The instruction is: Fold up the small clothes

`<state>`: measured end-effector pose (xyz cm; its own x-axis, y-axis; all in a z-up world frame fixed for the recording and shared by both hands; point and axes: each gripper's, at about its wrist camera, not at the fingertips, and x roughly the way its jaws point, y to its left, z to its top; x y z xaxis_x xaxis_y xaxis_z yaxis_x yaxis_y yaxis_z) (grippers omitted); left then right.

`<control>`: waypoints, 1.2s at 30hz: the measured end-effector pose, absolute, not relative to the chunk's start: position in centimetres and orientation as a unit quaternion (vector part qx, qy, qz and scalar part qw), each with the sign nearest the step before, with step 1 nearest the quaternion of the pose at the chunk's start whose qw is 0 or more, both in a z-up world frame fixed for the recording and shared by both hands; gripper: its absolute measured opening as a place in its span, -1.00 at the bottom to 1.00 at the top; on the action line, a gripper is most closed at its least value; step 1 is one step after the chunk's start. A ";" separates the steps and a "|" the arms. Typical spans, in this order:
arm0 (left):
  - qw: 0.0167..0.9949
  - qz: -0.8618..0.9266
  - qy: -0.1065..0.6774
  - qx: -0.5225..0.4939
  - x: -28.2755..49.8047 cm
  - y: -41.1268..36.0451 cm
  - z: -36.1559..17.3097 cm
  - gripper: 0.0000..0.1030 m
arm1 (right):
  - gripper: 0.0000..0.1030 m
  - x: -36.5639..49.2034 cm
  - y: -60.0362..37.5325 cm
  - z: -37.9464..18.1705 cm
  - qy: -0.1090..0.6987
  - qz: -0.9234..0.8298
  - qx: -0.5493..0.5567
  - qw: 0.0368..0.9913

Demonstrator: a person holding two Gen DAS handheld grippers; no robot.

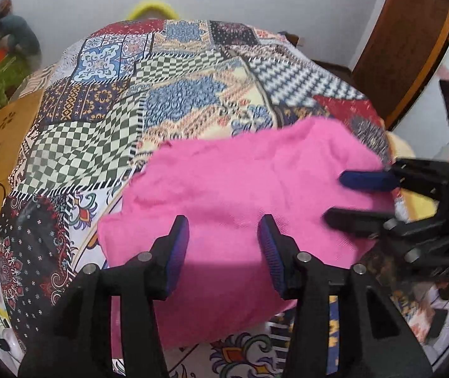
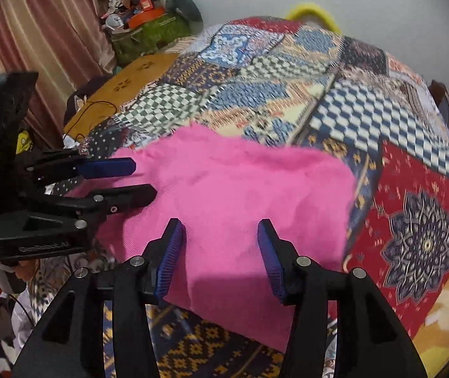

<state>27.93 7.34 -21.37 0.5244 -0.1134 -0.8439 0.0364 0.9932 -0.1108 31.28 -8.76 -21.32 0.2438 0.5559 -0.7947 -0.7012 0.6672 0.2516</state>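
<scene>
Directly ahead of both tools, a pink garment (image 1: 240,195) lies spread on a bed covered by a patchwork bedspread (image 1: 136,94), its long axis running side to side across the two wrist views. The left hand-held gripper (image 1: 222,245) hovers over the cloth's near-left portion with its jaws spread wide and nothing between them; the right hand-held gripper (image 2: 221,252) sits over the near-right portion, likewise spread and empty. Each tool appears in the other's camera, the right one entering from the garment's right edge in the left wrist view (image 1: 334,195), the left one from its left edge in the right wrist view (image 2: 144,179), so the pair flank the cloth at roughly equal reach and neither is clearly nearer. The near hem lies just below the blue pads (image 2: 169,261), while the far edge is ragged and rumpled against the checkered patches. By this reading, a fold would likely turn on each tool taking its own near corner and carrying it across the short axis toward the far edge. Whether the fingertips touch the fabric cannot be told, as both views are slightly blurred.
</scene>
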 end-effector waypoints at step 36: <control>0.987 0.012 0.158 0.004 7.7 2.8 0.4 0.14 | 0.02 15.3 -18.1 -1.3 0.144 0.376 0.011 0.915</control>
<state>7.68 2.82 0.40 0.9499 0.0247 -0.3116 -0.0224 0.9997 0.0108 15.25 -18.11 -1.33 0.6761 0.6911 -0.2557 -0.6847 0.7174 0.1285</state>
